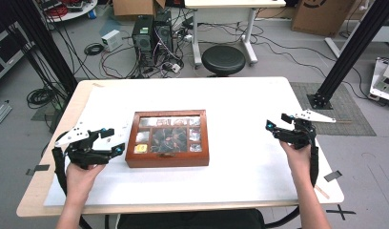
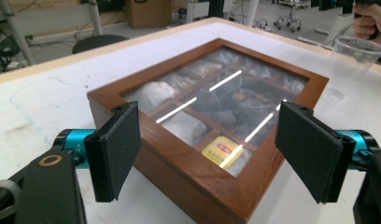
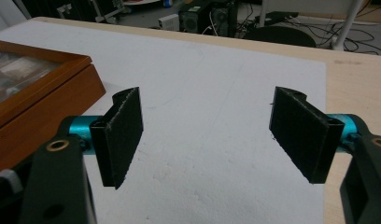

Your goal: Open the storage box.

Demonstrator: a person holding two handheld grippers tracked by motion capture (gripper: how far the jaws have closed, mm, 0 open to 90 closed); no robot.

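While one wooden tea box (image 1: 167, 160) sits closed, both the left gripper (image 1: 117, 141) and the right gripper (image 1: 271, 128) gape empty.

left gripper (image 1: 117, 141): hand-held low, jaws wide apart; right gripper (image 1: 273, 128): hand-held, jaws wide apart

A black stool (image 1: 223, 59) and computer towers (image 1: 152, 36) stand behind the table (image 1: 259, 100).

A reddish-brown wooden box (image 1: 167, 160) with a clear glass lid is seen on a white sheet (image 1: 240, 138) over a pale wood table (image 1: 30, 202). A yellow packet (image 2: 222, 150) with red marking is noted inside. Black jaws on teal mounts are seen on both grippers.
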